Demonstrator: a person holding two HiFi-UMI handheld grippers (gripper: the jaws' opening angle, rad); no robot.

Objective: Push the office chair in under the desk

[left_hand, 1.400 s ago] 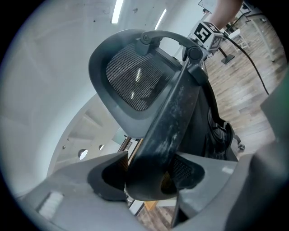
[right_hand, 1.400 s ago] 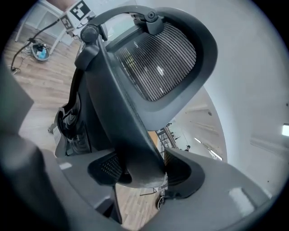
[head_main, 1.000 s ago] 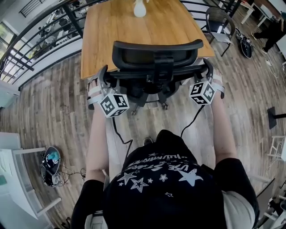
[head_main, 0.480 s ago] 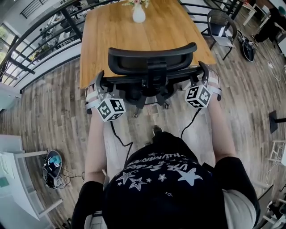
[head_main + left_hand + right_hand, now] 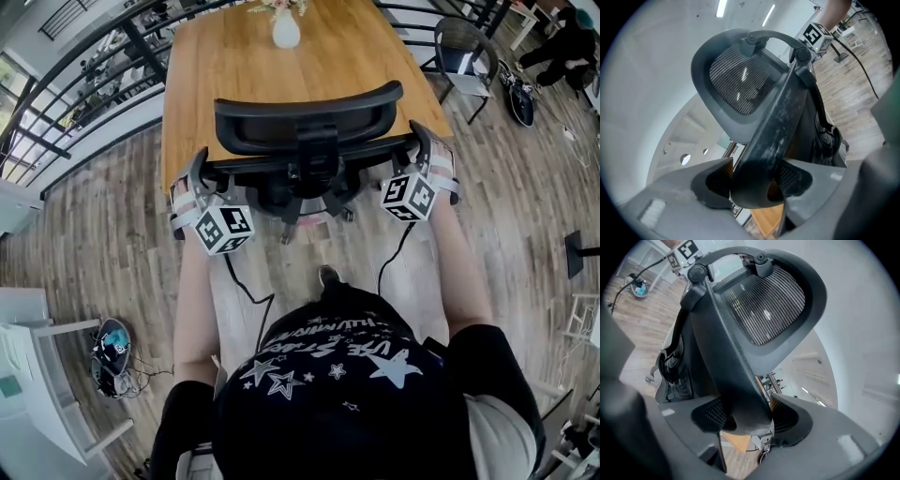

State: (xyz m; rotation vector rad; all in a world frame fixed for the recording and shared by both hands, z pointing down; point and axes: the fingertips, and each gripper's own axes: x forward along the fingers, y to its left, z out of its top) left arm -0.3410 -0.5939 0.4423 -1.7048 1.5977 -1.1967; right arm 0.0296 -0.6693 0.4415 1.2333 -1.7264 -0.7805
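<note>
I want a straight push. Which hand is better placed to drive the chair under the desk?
Neither wins: the left claw and right claw each clamp one side of the office chair at its back frame, mirrored, facing the desk. I would push with both evenly.

Bright, even light fills the sharp head view, bowed at its edges. Both gripper views are black-cornered fisheye circles; ceiling strip lights glare, and the near office chair looks soft.

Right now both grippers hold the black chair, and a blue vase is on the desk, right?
No: the vase on the desk is white, not blue, as the head view shows. The left gripper and right gripper hold the black chair.
</note>
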